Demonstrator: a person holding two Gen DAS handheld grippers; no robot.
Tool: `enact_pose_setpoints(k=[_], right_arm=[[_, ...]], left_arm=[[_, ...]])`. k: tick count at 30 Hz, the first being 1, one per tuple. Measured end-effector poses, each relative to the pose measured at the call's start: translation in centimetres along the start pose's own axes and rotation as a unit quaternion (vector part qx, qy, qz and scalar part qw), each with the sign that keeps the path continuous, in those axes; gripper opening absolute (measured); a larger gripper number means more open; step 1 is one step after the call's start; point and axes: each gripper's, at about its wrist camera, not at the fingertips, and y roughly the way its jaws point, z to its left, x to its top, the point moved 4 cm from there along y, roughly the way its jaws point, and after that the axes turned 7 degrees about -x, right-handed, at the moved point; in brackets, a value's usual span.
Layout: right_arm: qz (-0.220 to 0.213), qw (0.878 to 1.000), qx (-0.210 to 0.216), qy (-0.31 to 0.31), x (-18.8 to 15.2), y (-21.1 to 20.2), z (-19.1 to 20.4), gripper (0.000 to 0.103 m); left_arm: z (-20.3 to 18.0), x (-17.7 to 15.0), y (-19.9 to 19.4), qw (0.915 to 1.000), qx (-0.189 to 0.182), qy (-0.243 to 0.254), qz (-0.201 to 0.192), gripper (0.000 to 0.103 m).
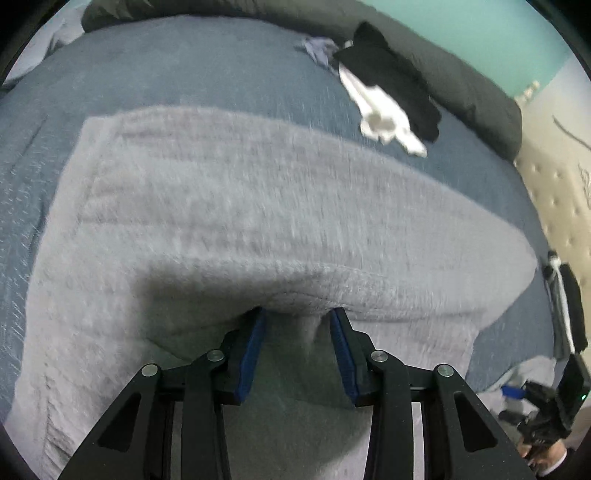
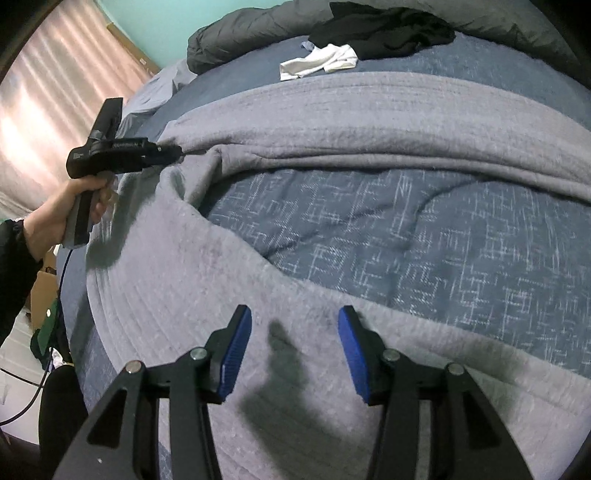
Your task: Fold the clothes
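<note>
One grey ribbed knit blanket [image 2: 229, 280] lies spread on the blue patterned bed [image 2: 424, 236]. Left claw [image 1: 297, 321] pinches a raised fold of it. Right claw [image 2: 294, 325] hovers just above it, jaws opening, nothing between. Beyond the blanket: one black garment [image 2: 384, 31], one white [image 2: 321, 59], possibly more; view blurred.

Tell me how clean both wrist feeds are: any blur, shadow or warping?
Left wrist view: motion smear across the grey blanket, and a dark shadow ahead of the left gripper. Right wrist view: sharper, the right gripper casts a hard shadow on the blanket. Both views bulge fisheye-style, with black corners.
</note>
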Motion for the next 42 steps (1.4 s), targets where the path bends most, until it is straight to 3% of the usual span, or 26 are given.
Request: enact_pose_setpoints(k=[4, 11, 17, 20, 26, 28, 34, 39, 42], right_arm=[[-0.006, 1.0, 0.0, 0.013, 0.0, -0.9, -1.0, 0.05], [-0.038, 0.995, 0.002, 0.095, 0.0, -2.7, -4.1, 0.05], [-0.071, 0.988, 0.016, 0.133, -0.4, -3.6, -5.0, 0.05], [-0.087, 0.984, 0.032, 0.15, -1.0, -4.0, -5.8, 0.05], [-0.101, 0.973, 0.054, 0.2, -1.9, -4.0, -8.2, 0.05], [-0.113, 0.968, 0.063, 0.214, -1.7, -4.5, -8.8, 0.05], [-0.134, 0.961, 0.083, 0.229, -1.4, -5.7, -9.4, 0.05], [-0.137, 0.96, 0.085, 0.227, -1.5, -6.0, -9.6, 0.05], [-0.133, 0.958, 0.093, 0.235, -1.6, -5.7, -9.8, 0.05]], left_arm=[[0.0, 0.4, -2.0, 0.9998, -0.015, -0.004, -0.015, 0.04], [-0.6, 2.2, -3.6, 0.9993, -0.021, 0.007, -0.029, 0.045], [-2.4, 4.9, -0.5, 0.9994, 0.003, 0.035, -0.008, 0.048], [-3.5, 6.5, 1.1, 0.9985, 0.014, 0.052, -0.004, 0.055], [-5.3, 10.0, 4.3, 0.9943, 0.051, 0.094, 0.004, 0.058], [-5.9, 10.9, 5.2, 0.9918, 0.059, 0.113, 0.008, 0.064], [-6.4, 11.6, 9.0, 0.9851, 0.089, 0.142, 0.04, 0.069], [-6.5, 11.4, 10.3, 0.9803, 0.103, 0.163, 0.043, 0.066], [-6.4, 11.4, 10.4, 0.9794, 0.104, 0.17, 0.035, 0.045]])
